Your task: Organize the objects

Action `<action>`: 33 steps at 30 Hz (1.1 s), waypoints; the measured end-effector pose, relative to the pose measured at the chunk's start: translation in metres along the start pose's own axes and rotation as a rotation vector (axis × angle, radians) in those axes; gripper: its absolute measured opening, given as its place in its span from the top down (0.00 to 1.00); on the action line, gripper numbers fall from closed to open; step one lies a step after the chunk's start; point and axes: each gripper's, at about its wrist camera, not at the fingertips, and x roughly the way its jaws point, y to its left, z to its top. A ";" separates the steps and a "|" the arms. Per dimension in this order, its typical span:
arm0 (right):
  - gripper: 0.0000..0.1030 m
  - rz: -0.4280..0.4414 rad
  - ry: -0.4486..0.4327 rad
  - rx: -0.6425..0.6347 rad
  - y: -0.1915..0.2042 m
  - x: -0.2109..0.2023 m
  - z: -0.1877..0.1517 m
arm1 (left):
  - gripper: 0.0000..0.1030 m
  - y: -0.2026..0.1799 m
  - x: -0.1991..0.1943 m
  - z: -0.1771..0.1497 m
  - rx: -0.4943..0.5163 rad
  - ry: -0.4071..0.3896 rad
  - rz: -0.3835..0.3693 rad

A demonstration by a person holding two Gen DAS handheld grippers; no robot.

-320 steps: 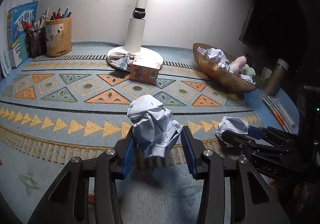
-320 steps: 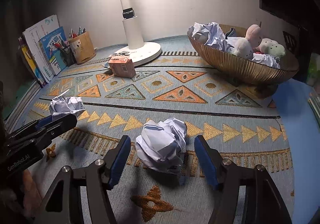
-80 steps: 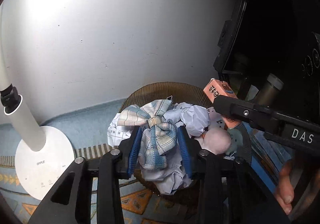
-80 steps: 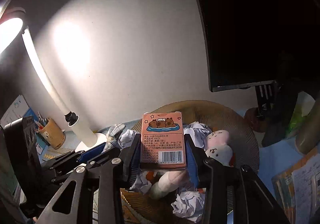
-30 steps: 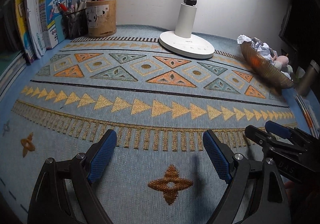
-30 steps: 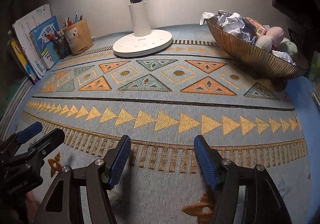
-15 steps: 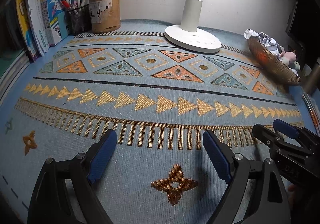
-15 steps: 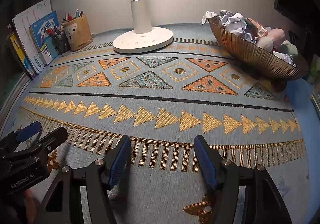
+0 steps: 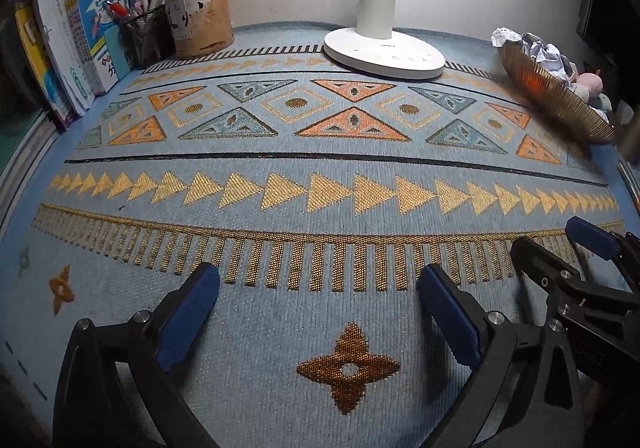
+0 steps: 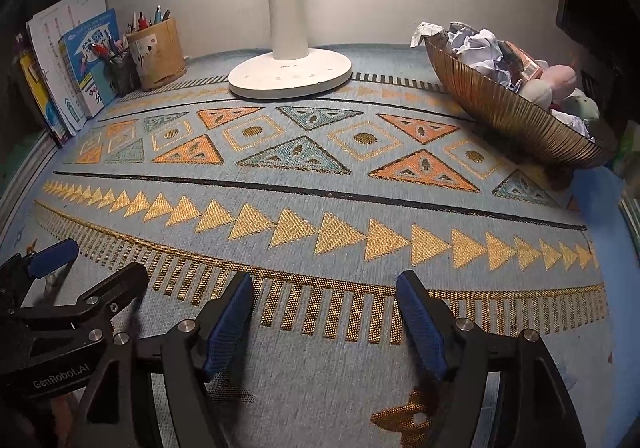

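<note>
With both the left gripper [image 9: 318, 312] and the right gripper [image 10: 325, 318] held wide and empty, the overfilled bowl [image 10: 508, 115] at the tabletop's far right edge could be nudged and crumpled paper [image 10: 478, 47] spilled.

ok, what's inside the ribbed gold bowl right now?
The ribbed gold bowl holds crumpled white paper balls, an orange carton, a checked cloth at its far rim, and pastel plush toys. Anything beneath that pile is hidden by it and the bowl's wall.
</note>
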 end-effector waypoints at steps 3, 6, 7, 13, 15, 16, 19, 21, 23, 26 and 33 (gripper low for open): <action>0.15 -0.010 0.015 0.037 -0.007 0.003 0.001 | 0.01 0.000 0.000 0.001 -0.001 0.002 -0.003; 0.15 -0.018 0.016 0.039 -0.007 0.003 0.001 | 0.01 0.000 0.000 0.001 -0.001 0.003 -0.001; 0.14 -0.025 0.020 0.036 -0.007 0.004 0.001 | 0.01 0.000 0.000 0.001 0.000 0.003 -0.001; 0.10 -0.031 0.028 0.048 -0.009 0.005 0.001 | 0.01 0.000 0.000 0.001 0.001 0.003 -0.002; 0.10 -0.033 0.029 0.048 -0.009 0.004 0.001 | 0.01 0.000 0.000 0.001 0.001 0.003 -0.002; 0.10 -0.032 0.028 0.048 -0.009 0.004 0.001 | 0.01 0.000 0.000 0.001 0.001 0.003 -0.003; 0.10 -0.031 0.027 0.050 -0.009 0.004 0.001 | 0.01 0.000 0.000 0.001 0.001 0.003 -0.002; 0.10 -0.032 0.028 0.049 -0.009 0.005 0.001 | 0.01 0.001 0.001 0.001 -0.006 0.003 0.003; 0.08 -0.033 0.031 0.045 -0.009 0.006 0.001 | 0.01 0.004 0.001 0.002 -0.018 0.005 0.009; 0.05 -0.038 0.037 0.047 -0.008 0.008 0.002 | 0.01 0.005 0.003 0.004 -0.023 0.007 0.012; 0.00 -0.041 0.062 0.035 -0.007 0.019 0.012 | 0.00 0.011 0.012 0.016 -0.051 0.013 0.032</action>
